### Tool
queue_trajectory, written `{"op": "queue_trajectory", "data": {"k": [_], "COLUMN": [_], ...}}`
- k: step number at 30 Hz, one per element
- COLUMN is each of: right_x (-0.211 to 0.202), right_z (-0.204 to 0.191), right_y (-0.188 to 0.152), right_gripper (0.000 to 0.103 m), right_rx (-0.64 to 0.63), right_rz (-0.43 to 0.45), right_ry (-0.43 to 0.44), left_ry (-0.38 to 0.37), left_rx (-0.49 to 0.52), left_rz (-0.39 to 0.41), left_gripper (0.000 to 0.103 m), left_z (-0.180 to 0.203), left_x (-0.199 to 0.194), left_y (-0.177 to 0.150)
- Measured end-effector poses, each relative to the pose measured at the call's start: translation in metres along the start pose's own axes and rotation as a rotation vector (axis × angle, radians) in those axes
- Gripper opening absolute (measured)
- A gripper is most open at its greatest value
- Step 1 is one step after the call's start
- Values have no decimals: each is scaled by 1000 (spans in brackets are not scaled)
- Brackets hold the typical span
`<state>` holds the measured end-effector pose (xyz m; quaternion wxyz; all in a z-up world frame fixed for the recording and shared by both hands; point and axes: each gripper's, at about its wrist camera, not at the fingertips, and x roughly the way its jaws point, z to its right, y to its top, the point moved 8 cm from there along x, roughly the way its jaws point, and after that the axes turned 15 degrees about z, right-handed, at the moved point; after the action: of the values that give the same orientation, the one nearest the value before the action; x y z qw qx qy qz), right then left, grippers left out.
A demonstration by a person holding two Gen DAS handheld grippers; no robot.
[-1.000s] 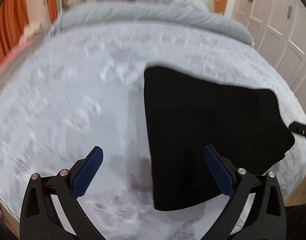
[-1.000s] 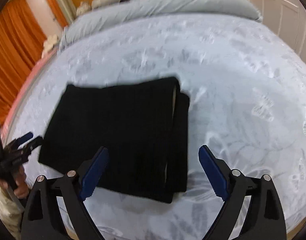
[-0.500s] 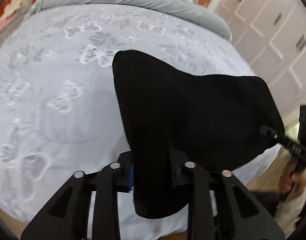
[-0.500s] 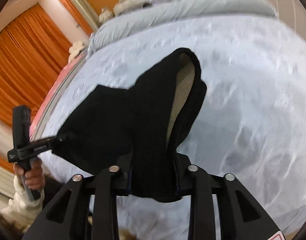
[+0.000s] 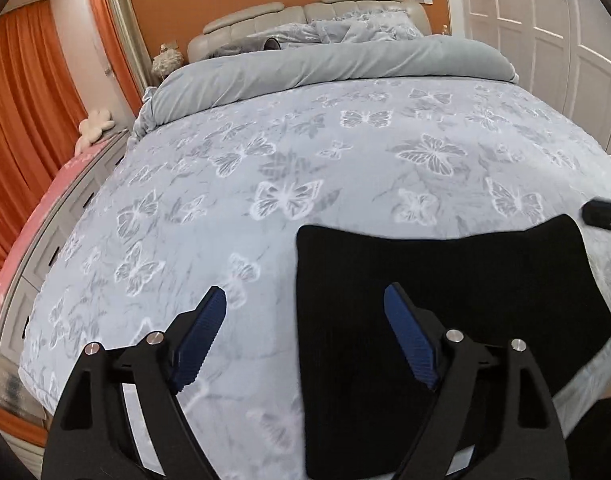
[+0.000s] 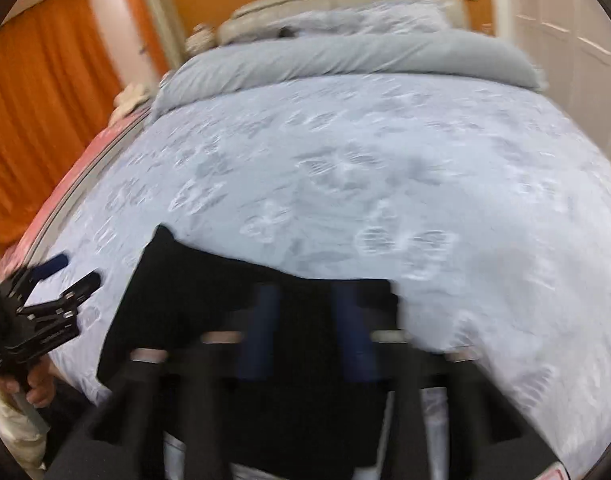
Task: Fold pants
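Observation:
The folded black pants lie flat on the bed's near edge. My left gripper is open and empty, hovering over the pants' left edge; one blue finger is over the blanket, the other over the fabric. In the right wrist view the pants lie below my right gripper, whose blue fingers are blurred and stand apart with nothing between them. The left gripper also shows at the left of that view.
The bed is covered by a grey butterfly blanket with a rolled grey duvet and headboard at the far end. Orange curtains hang left, white wardrobe doors stand right.
Both grippers were shut on the lifted pants half a second ago. Now both have opened and let go, and the pants lie flat on the bed.

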<state>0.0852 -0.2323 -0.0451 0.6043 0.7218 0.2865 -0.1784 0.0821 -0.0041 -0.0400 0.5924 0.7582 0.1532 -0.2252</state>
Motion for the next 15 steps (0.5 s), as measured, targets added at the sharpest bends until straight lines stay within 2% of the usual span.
{"op": "queue_trajectory", "data": {"k": [1,2,4,5,6,7,8,10,11,14,15], "right_x": [12,26,58,61,60,52,46,35,38,61,56], "right_z": [-4,2,41,52,57,52,46,17,8,29,30], "right_y": [-7,-14,-39,-43,-39,-29,-24,-19,-26,-54,-52], "right_gripper": [0,0,0,0,0,0,6,8,7,3,3], "right_rx": [-14,-43,-61,-36,32,40,18,-31,-51,-83,-54], "right_rz": [-24,-52,-130,-143,-135,-100,-76,-38,-59,-157,-145], "right_ry": [18,-3,-175,-198,-177,-164,-158,-81,-55,-180,-168], "left_ry": [-5,-8,-2,3,1,-1,-1,-1,-3,-7,-7], "left_rx": [0,-3,-3,-2,-6,-8,-11,-17,-20,-18,-11], "left_rz": [-8,-23,-44,-58,-72,-78,-81,-80,-81,-82,-80], "left_gripper": [79,79,79,79,79,79,79,79,79,79,79], "left_z": [3,6,8,8,8,8,7,7,8,12,13], "left_x": [9,17,24,28,32,34,37,38,38,38,38], "left_y": [1,-3,-10,-14,-17,-19,-19,-19,-19,-19,-20]}}
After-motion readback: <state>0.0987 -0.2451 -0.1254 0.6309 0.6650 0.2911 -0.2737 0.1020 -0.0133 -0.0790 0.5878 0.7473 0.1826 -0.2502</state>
